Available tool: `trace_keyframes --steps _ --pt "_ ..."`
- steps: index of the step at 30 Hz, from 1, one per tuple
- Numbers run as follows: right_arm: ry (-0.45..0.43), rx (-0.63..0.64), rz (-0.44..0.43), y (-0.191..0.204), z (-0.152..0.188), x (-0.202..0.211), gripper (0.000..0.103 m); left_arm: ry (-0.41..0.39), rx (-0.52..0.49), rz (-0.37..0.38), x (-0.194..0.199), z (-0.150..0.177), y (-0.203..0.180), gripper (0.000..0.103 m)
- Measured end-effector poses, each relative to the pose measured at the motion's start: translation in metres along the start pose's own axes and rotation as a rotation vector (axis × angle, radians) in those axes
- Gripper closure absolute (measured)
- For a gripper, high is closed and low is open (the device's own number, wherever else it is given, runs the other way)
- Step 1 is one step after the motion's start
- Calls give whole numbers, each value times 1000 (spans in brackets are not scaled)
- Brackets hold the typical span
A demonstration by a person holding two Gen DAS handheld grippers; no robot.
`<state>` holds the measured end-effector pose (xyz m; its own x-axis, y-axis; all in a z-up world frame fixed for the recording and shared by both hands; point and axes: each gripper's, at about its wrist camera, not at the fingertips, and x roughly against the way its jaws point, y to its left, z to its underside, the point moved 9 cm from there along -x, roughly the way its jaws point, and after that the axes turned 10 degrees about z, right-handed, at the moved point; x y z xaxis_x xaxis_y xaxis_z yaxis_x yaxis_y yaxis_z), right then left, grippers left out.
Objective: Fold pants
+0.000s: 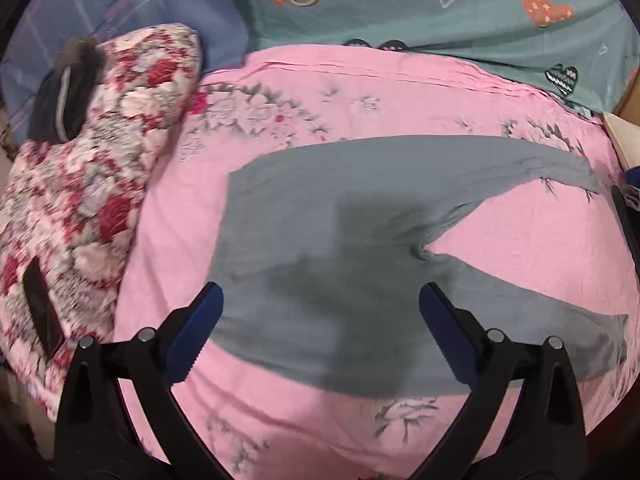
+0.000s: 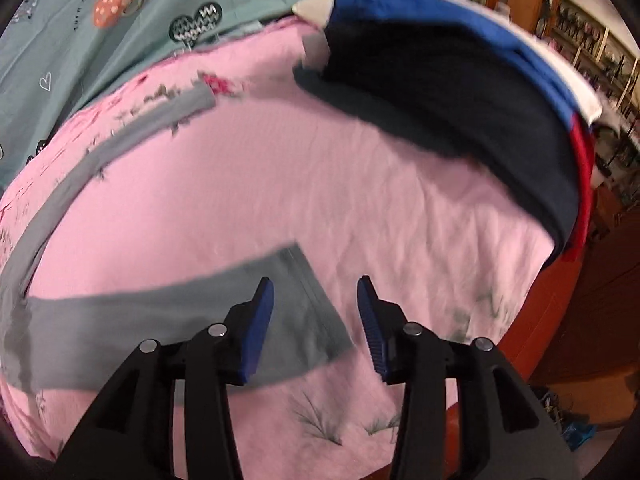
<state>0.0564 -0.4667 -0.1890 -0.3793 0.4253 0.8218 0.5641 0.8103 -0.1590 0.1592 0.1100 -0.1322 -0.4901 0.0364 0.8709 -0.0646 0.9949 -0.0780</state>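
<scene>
Grey pants (image 1: pixel 320 216) lie flat on a pink flowered sheet (image 1: pixel 304 92), waist to the left, the two legs spread in a V to the right. My left gripper (image 1: pixel 320 312) hovers open above the seat of the pants, its blue pads wide apart with nothing between them. In the right wrist view the near leg's cuff (image 2: pixel 296 312) lies flat under my right gripper (image 2: pixel 316 312), which stands open above it without touching. The far leg (image 2: pixel 120 148) runs up the left of that view.
A red and white floral quilt (image 1: pixel 80 200) with a dark bundle on top lies left of the pants. A teal heart-print sheet (image 1: pixel 440 12) covers the far side. A stack of folded dark, blue and red clothes (image 2: pixel 460 100) sits at the far right by the bed's edge.
</scene>
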Motion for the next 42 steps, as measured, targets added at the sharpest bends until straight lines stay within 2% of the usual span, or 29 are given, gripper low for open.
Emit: trace_keyframes --steps 1,4,8,10,13,16,18,21,22,23,25,28,32,35,39,42 --pt "-15 -4 22 4 -9 8 58 5 -16 19 -8 -3 -2 3" --pt "-20 -38 -35 28 -36 16 57 27 -50 60 -34 -7 -13 3" --pt "20 -88 -225 81 -85 -5 57 83 3 140 -60 -11 -36 3" --pt "37 -66 -256 112 -110 -36 57 67 30 165 -62 -17 -50 3" --pt "83 -21 -282 158 -140 -92 57 67 64 134 -62 -23 -61 3" --pt "91 8 -302 194 -168 -134 57 88 75 108 -62 -22 -67 3" --pt "84 12 -313 207 -182 -151 57 119 61 57 -64 -19 -65 3" --pt "117 3 -338 226 -195 -175 57 152 85 -11 -65 -13 -54 3" --pt "120 2 -341 229 -196 -178 59 158 99 -23 -64 -11 -50 3" --pt "114 15 -332 232 -197 -180 76 164 113 -38 -64 -11 -47 3" --pt "105 51 -313 235 -198 -181 102 168 125 -57 -63 -13 -44 3" --pt "54 45 -308 227 -209 -167 102 173 135 -77 -62 -14 -44 3" --pt "-7 -28 -354 195 -233 -130 103 182 142 -89 -61 -15 -44 3" --pt "-16 -1 -327 180 -226 -122 103 177 146 -85 -60 -16 -45 3" --pt "64 56 -238 171 -183 -157 102 173 117 -94 -53 -14 -48 3" --pt "151 89 -160 160 -156 -182 99 154 88 -123 -41 -12 -41 3"
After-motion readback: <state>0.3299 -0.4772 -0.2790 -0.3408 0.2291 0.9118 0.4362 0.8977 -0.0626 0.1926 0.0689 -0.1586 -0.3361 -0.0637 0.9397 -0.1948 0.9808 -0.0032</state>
